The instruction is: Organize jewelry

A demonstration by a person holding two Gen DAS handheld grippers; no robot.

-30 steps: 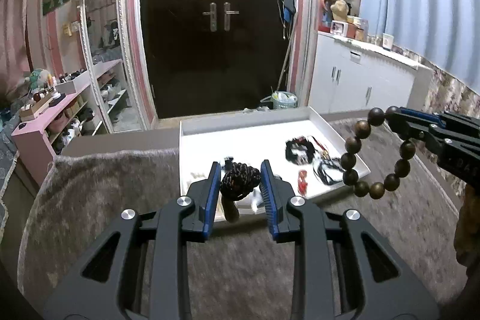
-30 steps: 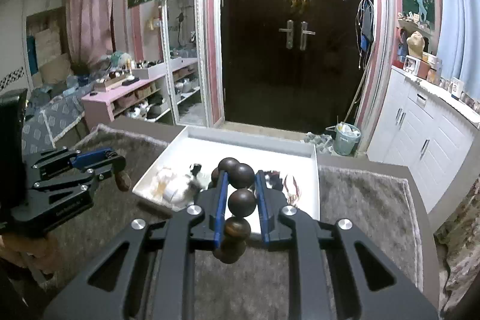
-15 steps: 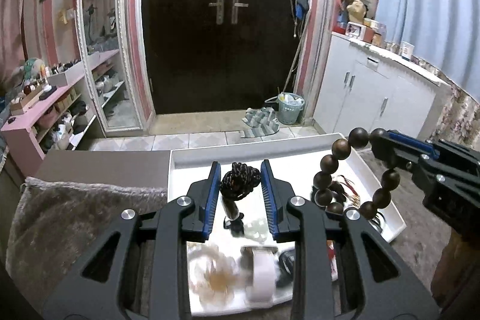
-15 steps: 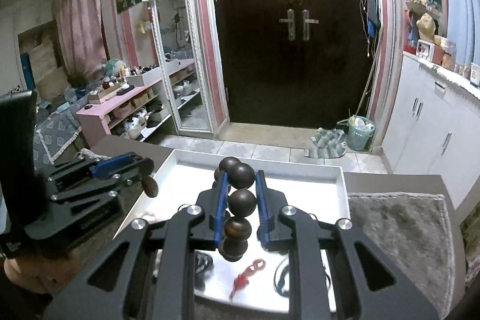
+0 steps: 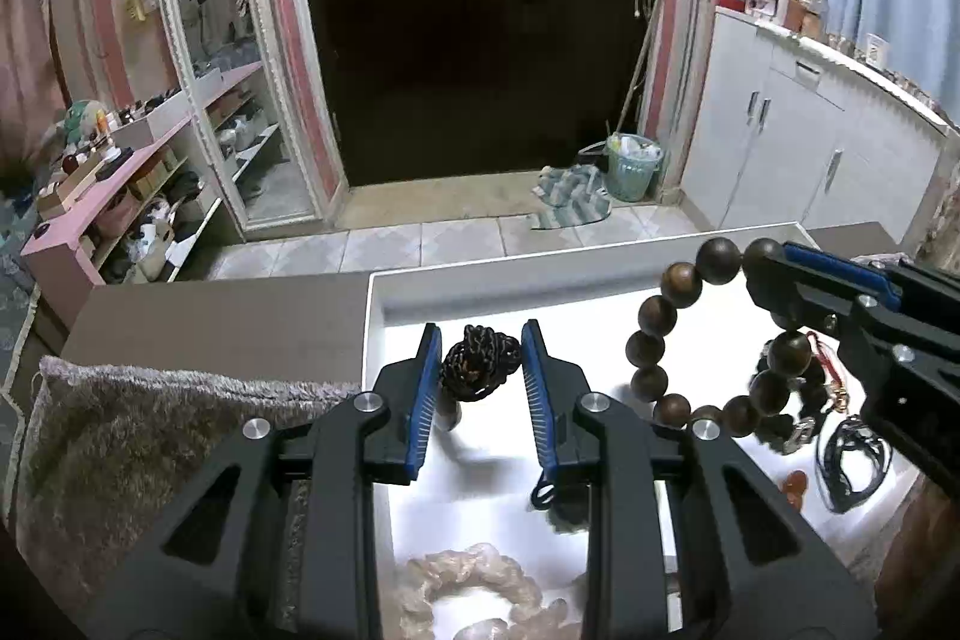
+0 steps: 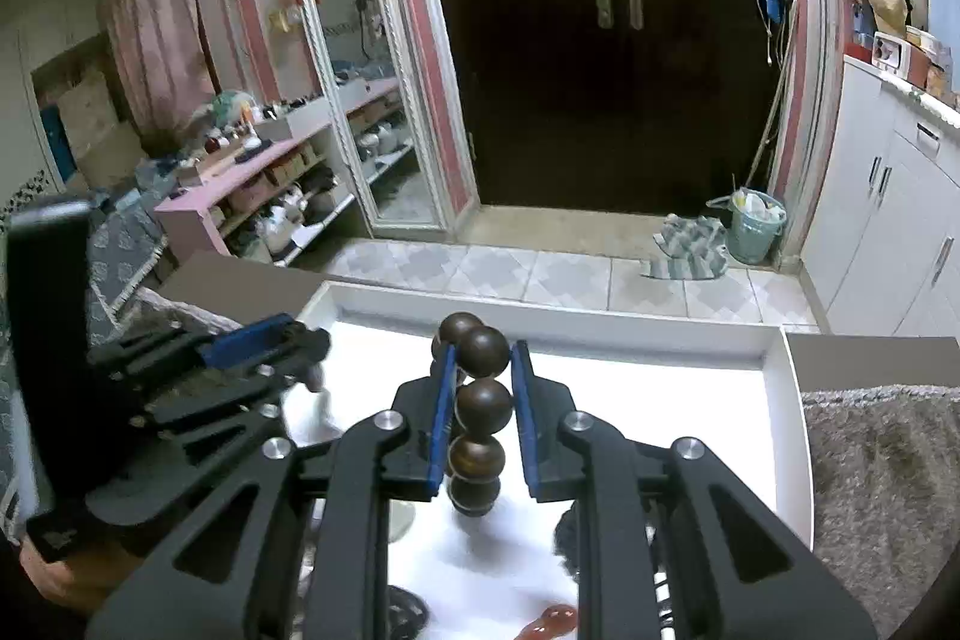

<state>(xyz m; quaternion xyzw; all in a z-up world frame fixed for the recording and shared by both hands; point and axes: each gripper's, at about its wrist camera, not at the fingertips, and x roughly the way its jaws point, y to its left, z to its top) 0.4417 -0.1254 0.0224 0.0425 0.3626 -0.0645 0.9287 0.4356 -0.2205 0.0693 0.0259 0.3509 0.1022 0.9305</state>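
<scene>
Dark double door and tiled floor behind; white tray (image 5: 375, 316) sits on a table with a grey fuzzy mat (image 5: 150, 430) at its 9 o'clock side.

Left gripper (image 5: 480, 370) is clamped on a black braided cord bundle (image 5: 480, 363), hanging over the tray's far-left area. Right gripper (image 6: 480, 388) is clamped on a brown wooden bead bracelet (image 6: 480, 403), loop dangling over the tray middle; left view shows it at 3 o'clock (image 5: 690, 340).

Risks, my read:
- Bracelet is pinched on only a couple of beads, round and smooth. Any tilt or jerk and it may roll out of the jaws.
- Cord bundle is loose. It may unravel or snag on the pads at release.
- Grippers are near each other. A sideways swing could hook the bead loop on the left one.

Count: 1 bracelet, 1 cord bundle, 2 grippers, 1 tray. Also lying in the tray: 1 pale pink bead bracelet (image 5: 474, 580) at 6 o'clock, some dark cords and red bits at 4 o'clock, too tangled to count.
</scene>
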